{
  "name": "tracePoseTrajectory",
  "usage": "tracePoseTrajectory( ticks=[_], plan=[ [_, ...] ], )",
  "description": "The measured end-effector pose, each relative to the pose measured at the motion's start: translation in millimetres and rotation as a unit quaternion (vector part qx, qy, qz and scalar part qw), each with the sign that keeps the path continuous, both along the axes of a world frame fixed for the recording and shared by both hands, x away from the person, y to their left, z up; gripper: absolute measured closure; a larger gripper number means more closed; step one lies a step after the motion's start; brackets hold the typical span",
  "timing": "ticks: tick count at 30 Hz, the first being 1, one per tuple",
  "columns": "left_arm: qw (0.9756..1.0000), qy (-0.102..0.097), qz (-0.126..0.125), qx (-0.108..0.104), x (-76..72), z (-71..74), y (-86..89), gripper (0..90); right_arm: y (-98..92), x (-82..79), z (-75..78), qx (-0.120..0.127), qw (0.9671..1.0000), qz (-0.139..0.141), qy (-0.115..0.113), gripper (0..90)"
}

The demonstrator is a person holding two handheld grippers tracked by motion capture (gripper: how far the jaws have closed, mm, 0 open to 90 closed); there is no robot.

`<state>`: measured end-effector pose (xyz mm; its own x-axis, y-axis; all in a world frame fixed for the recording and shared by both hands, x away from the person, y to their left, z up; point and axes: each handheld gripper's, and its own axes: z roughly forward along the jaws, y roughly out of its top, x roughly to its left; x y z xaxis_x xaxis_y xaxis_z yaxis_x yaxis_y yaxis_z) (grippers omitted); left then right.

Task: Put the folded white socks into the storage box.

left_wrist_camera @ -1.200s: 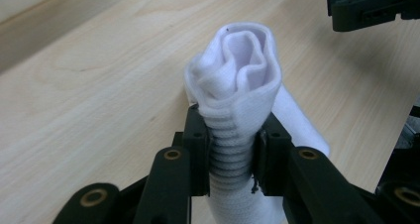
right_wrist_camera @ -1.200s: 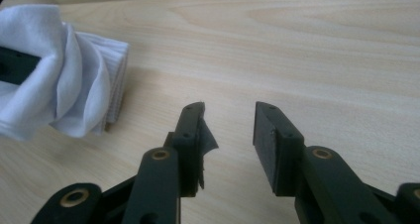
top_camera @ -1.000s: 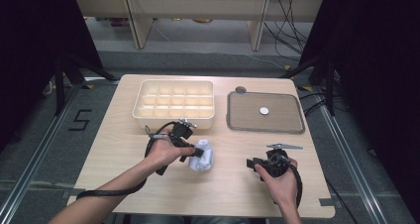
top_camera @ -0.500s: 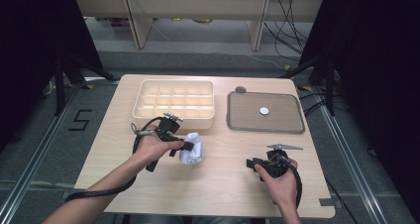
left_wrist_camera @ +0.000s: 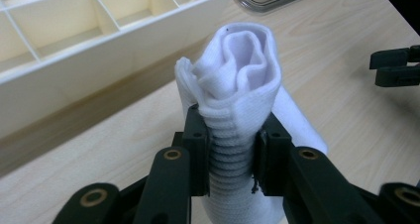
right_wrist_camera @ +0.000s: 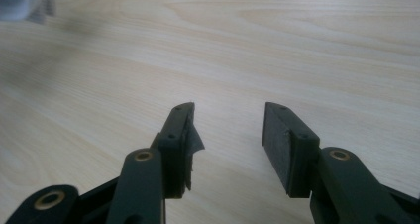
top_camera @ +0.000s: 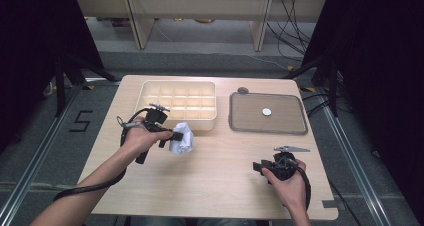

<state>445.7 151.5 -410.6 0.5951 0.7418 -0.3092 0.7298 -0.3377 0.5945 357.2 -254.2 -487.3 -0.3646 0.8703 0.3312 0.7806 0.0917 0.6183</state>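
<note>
A rolled white sock (top_camera: 181, 138) (left_wrist_camera: 236, 90) hangs just above the table in front of the cream compartment box (top_camera: 176, 88). My left gripper (top_camera: 174, 134) (left_wrist_camera: 233, 149) is shut on it, its pads squeezing the ribbed middle of the roll. My right gripper (top_camera: 258, 167) (right_wrist_camera: 229, 122) rests low over the bare wood near the front right. Its jaws have just been opening and stand apart with nothing between them. In the left gripper view, the right gripper's tips (left_wrist_camera: 393, 67) show far off at the right edge.
A grey tray (top_camera: 240, 121) with a small white disc (top_camera: 267, 112) lies at the back right, next to the box. A small dark round thing (top_camera: 243, 90) sits at the tray's far left corner. Shelving and cables lie beyond the table's far edge.
My left hand has carried the sock to the left and toward the compartment box. The right hand has stayed in place.
</note>
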Motion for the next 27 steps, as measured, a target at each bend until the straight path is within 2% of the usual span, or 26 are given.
tracePoseTrajectory(
  ticks=[1, 2, 4, 5, 7, 9, 10, 11, 12, 14, 17, 18, 20, 21, 23, 26, 27],
  plan=[
    [1.0, 0.0, 0.004, 0.001, 0.5, 1.1, 0.5, 71.4, -0.4, -1.0, 1.3, -0.018, 0.9998, -0.009, -0.001, 54.6],
    [1.0, 0.002, 0.001, 0.003, 1.0, 2.5, 2.1, 71.4, -2.1, 1.1, -0.9, -0.023, 0.9996, 0.0, -0.018, 54.3],
    [1.0, -0.005, 0.004, 0.007, 1.4, 6.9, 3.6, 71.4, -2.7, 0.5, 1.0, -0.034, 0.9992, -0.004, -0.019, 52.5],
    [0.9999, -0.005, -0.004, 0.015, 2.3, 10.4, 6.6, 71.4, -2.4, -0.3, 2.1, -0.039, 0.9991, -0.008, -0.017, 52.3],
    [0.9999, -0.01, 0.004, 0.009, 3.3, 15.6, 10.0, 71.4, -1.3, -1.5, 3.6, -0.029, 0.9995, -0.005, -0.011, 52.0],
    [0.9998, -0.013, 0.011, 0.011, 5.8, 19.3, 15.3, 71.4, -0.9, 0.0, 1.3, -0.041, 0.9989, 0.0, -0.023, 52.0],
    [0.9997, -0.013, 0.015, 0.011, 7.6, 20.4, 17.9, 71.4, 0.2, -1.1, 1.5, -0.038, 0.9992, -0.005, -0.012, 52.0],
    [0.9997, -0.013, 0.013, 0.018, 9.3, 21.6, 21.7, 71.4, 0.0, -0.8, 0.1, -0.04, 0.9991, -0.001, -0.016, 51.9],
    [0.9996, -0.014, 0.021, 0.015, 10.2, 21.9, 23.3, 71.4, 0.3, -1.0, -1.4, -0.04, 0.9989, 0.002, -0.024, 51.5],
    [0.9993, -0.019, 0.029, 0.016, 12.7, 24.2, 30.3, 71.4, 0.5, -2.8, -1.3, -0.043, 0.999, -0.005, -0.011, 50.8],
    [0.9984, -0.031, 0.046, 0.008, 14.1, 26.2, 38.8, 71.4, -0.6, -2.4, -1.8, -0.053, 0.9983, -0.006, -0.024, 50.2],
    [0.9983, -0.029, 0.049, 0.01, 13.9, 26.8, 40.6, 71.4, -1.5, -1.6, -2.6, -0.06, 0.9976, -0.006, -0.033, 50.0],
    [0.9981, -0.029, 0.053, 0.009, 13.7, 27.6, 45.3, 71.4, -1.2, -1.4, -2.3, -0.057, 0.9975, -0.01, -0.039, 48.2],
    [0.998, -0.032, 0.053, 0.01, 13.7, 28.3, 47.3, 71.4, -0.3, -1.8, -1.8, -0.055, 0.9978, -0.017, -0.032, 47.7],
    [0.9976, -0.033, 0.059, 0.014, 13.1, 31.3, 50.0, 71.4, -0.9, -1.6, -2.3, -0.055, 0.9976, -0.012, -0.041, 47.1],
    [0.9972, -0.04, 0.061, 0.014, 14.4, 37.1, 53.4, 71.4, -0.3, -2.2, -2.9, -0.042, 0.998, -0.008, -0.047, 46.0],
    [0.9971, -0.044, 0.061, 0.01, 15.0, 37.9, 54.3, 71.3, -0.3, -3.1, -2.1, -0.049, 0.9979, -0.012, -0.042, 45.6]
  ],
)
